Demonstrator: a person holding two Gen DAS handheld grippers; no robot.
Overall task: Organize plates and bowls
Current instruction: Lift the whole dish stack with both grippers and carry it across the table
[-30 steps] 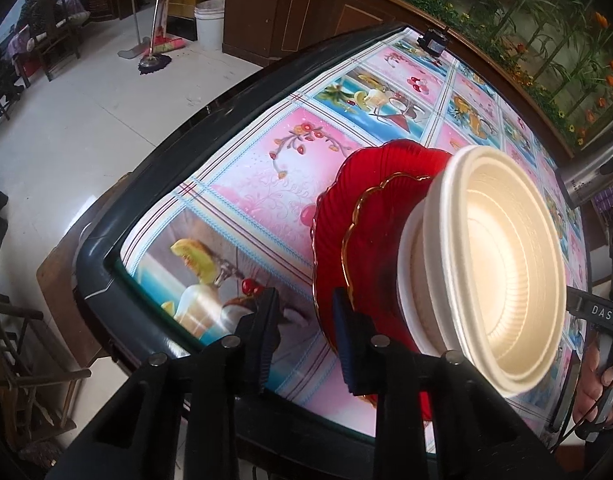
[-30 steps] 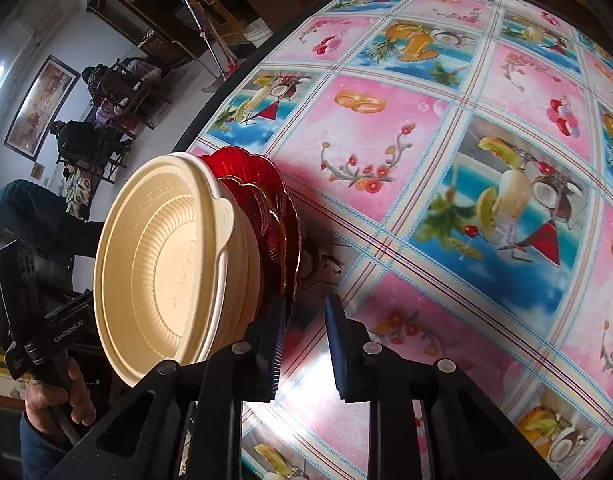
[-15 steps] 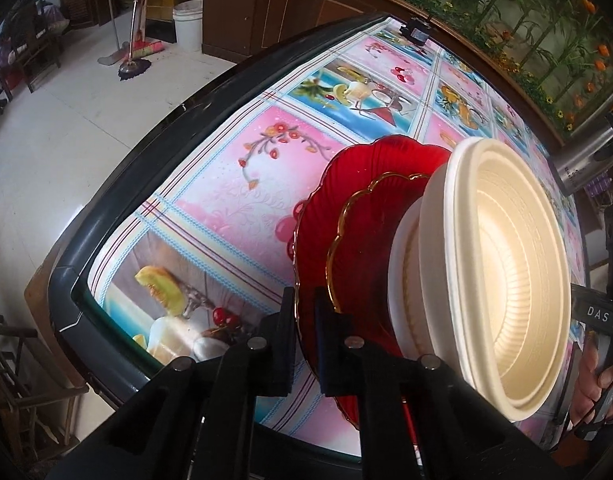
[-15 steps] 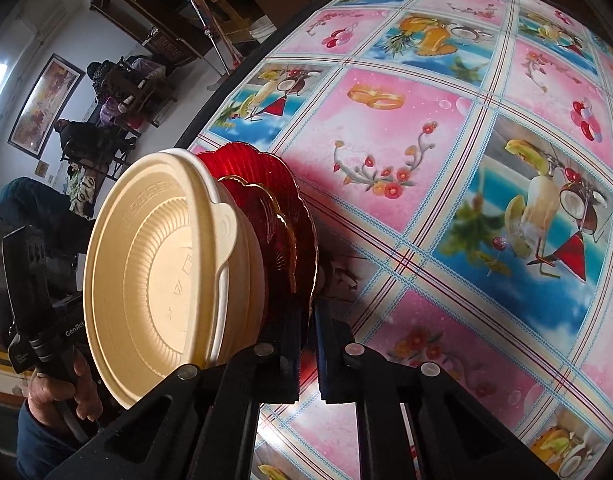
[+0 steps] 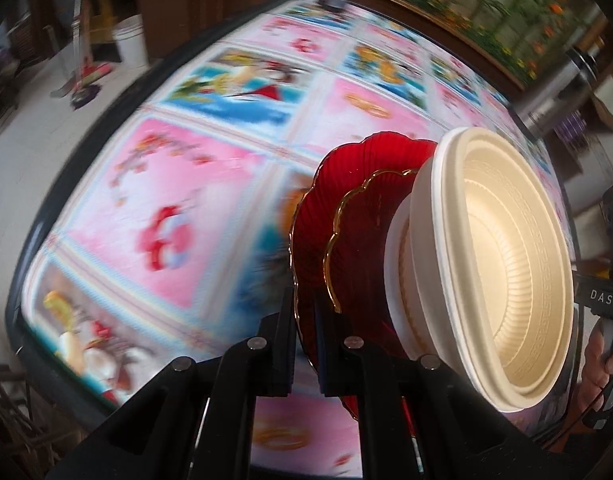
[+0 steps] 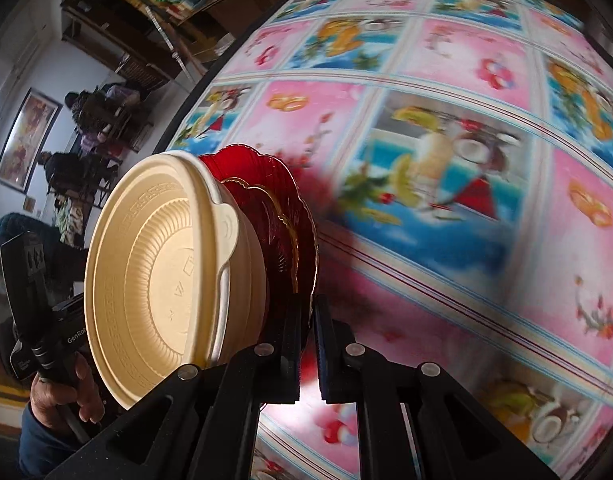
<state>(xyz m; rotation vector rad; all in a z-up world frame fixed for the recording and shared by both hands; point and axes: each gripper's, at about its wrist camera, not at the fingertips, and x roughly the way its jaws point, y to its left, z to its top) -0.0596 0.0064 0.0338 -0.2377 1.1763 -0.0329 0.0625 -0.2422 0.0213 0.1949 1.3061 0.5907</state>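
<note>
A glass-topped bench (image 5: pixel 210 184) laid with a cloth of pink and blue fruit-and-drink pictures fills both views, dark cabinets and seated people beyond its far edge. Above it rides one stack: a large red scalloped plate (image 5: pixel 346 184) at the bottom, a smaller gold-rimmed red plate (image 5: pixel 362 236) on it, and two nested cream bowls (image 5: pixel 502 272) on top. The left tongs (image 5: pixel 305 344) are pinched narrow on the large plate's rim, the bowls sitting just to their right. The right tongs (image 6: pixel 306 344) clamp the opposite rim, the bowls just to their left. Gripping only the bottom plate from two sides makes it serve as a tray, I judge, so the loose upper pieces travel together. The blurred cloth suggests the stack is in transit; uneven tongs could tip and slide the bowls.
</note>
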